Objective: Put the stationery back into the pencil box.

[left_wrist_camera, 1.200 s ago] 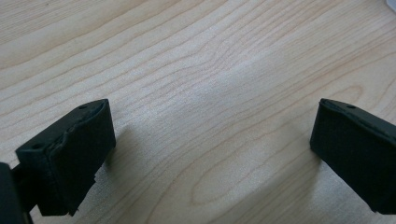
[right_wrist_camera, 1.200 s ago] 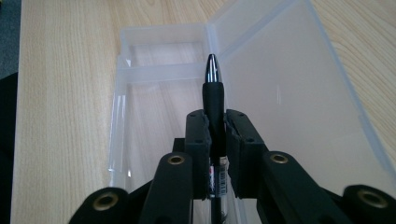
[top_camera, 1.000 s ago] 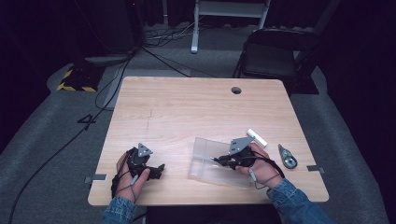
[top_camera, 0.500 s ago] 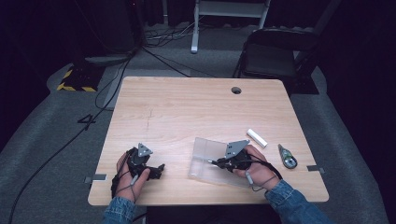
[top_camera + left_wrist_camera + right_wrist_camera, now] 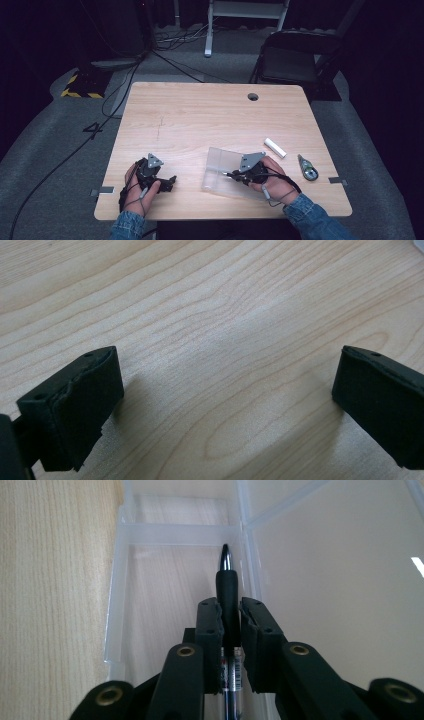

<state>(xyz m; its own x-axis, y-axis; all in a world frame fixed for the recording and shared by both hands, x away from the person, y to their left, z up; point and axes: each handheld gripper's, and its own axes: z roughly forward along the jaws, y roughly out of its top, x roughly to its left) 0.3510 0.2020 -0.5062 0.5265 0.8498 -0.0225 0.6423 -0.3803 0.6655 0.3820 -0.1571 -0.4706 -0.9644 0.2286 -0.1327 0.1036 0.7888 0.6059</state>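
Risk here starts with the largest thing, the pale wooden table [image 5: 200, 120]: its smooth top gives the clear flat plastic pouch [image 5: 220, 162] nothing to catch on. That see-through sleeve lies near the front edge, right of centre, and nothing holds it down. I judge that a push from the pen tip against a seam could slide the whole pouch away across the wood instead of letting the tip go in.

The left gripper [image 5: 159, 181] rests on the table well apart from the pouch, its jaws spread wide over bare wood and holding nothing, so it gives no bracing.

The right gripper [image 5: 231, 625] lies low over the pouch's near part, its jaws nearly together and clamped on a black pen with a silver tip [image 5: 227, 580]. They have just been opening a touch, with the pen between the pads. The pen points along a narrow channel of the pouch, its tip close to a cross seam. If the grip slackens further, the pen might tilt or slip back through the pads. If the tip comes in slightly off line, it could ride over the plastic lip or catch on the seam and crumple the film.

Smaller things lie to the right: a short white cylinder [image 5: 275, 147] and a small grey-and-black capsule-shaped object [image 5: 307, 167]. A wide swing of the right forearm could knock either one.
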